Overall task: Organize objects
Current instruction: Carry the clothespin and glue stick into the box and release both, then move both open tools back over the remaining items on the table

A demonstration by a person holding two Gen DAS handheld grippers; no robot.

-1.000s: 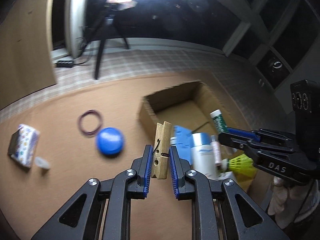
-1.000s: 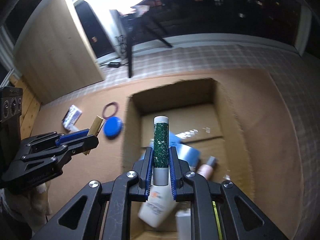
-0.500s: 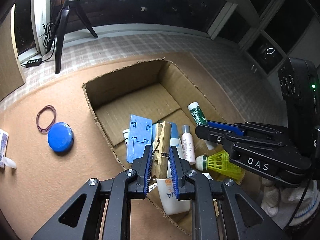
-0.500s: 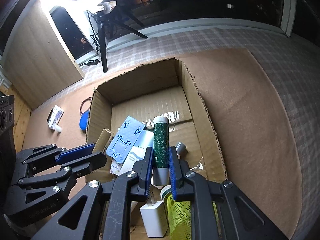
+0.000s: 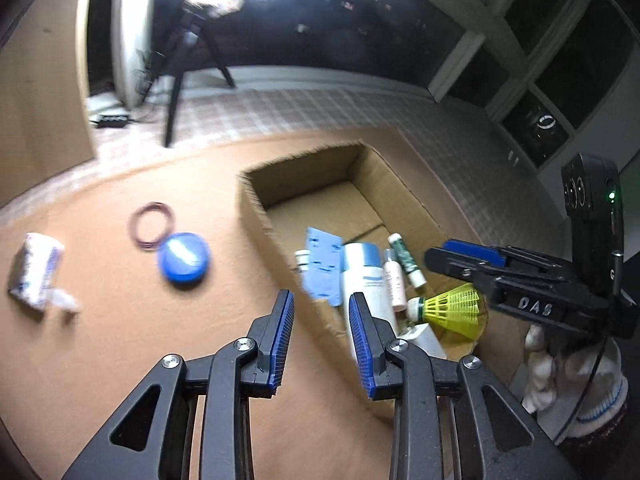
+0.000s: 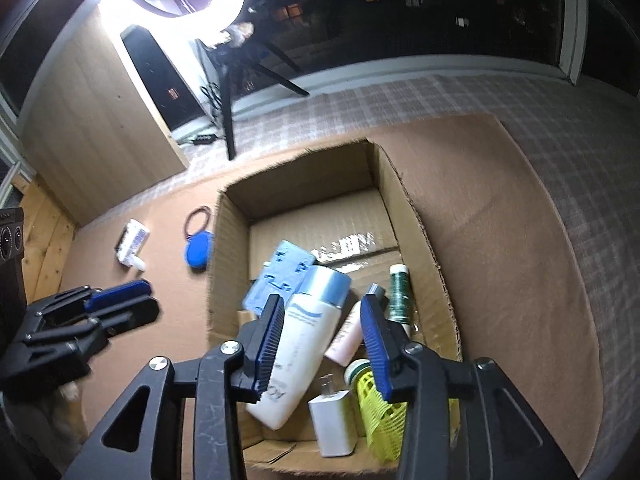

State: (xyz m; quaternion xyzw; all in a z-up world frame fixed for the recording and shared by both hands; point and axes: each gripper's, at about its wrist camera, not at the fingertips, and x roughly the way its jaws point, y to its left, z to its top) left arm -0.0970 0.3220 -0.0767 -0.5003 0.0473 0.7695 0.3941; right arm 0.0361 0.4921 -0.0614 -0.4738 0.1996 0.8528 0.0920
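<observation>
My left gripper (image 5: 320, 300) hangs over the brown mat at the near left rim of the cardboard box (image 5: 256, 204); its jaws are opening with nothing between them. The wooden clothespin is not in sight. My right gripper (image 6: 321, 308) is above the box (image 6: 224, 240), jaws opening and empty. The green tube (image 6: 400, 292) lies in the box by the right wall, beside a pink bottle (image 6: 348, 336), a white bottle (image 6: 304, 344), a blue plastic piece (image 6: 280, 276), a white charger (image 6: 334, 420) and a yellow shuttlecock (image 6: 376, 412).
Left of the box on the mat lie a blue round lid (image 5: 183, 260), a rubber band ring (image 5: 151, 226) and a tissue pack (image 5: 36, 270). A ring light on a tripod (image 6: 224, 120) stands on the checked floor behind. A gloved hand (image 5: 568, 372) holds the right gripper.
The clothespin has left the left jaws and the green tube has left the right jaws; the tube now lies in the box. Both grippers opened. The left gripper moved left off the box.
</observation>
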